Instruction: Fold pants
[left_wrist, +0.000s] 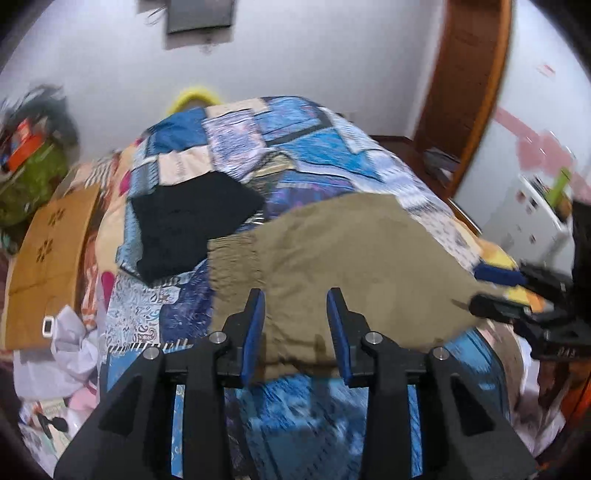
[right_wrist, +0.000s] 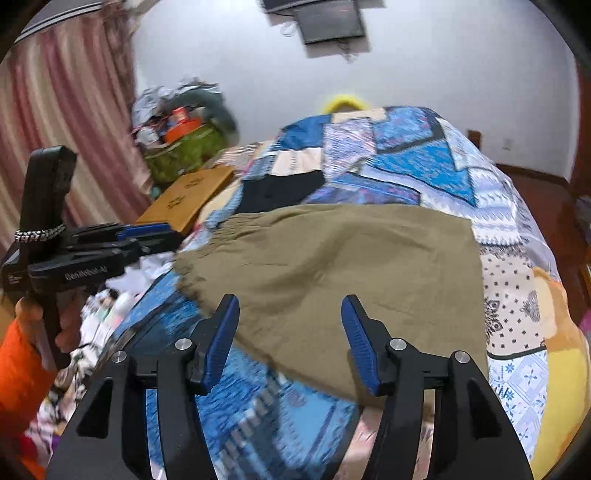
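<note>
- Two hand-held grippers hang over the near edge of a bed spread with a blue patchwork quilt (left_wrist: 314, 140), where the olive-khaki cotton pants (left_wrist: 354, 251) lie flat in a broad folded panel.
- Left gripper (left_wrist: 295, 295): jaws narrowly parted, blue pads empty, above the pants' near hem.
- Right gripper (right_wrist: 290, 301): jaws about half open, nothing between them — it sits over the near edge toward the leg end.
- Long axis of the pants runs crosswise to both grippers, the gathered elastic waistband (right_wrist: 221, 229) at the left and the leg end at the right.
- Waistband falls nearer the left gripper, so a lengthwise fold would likely need each gripper to take its own end.
- Beyond the waistband, just beside it, lies a folded black garment (left_wrist: 188, 225).
</note>
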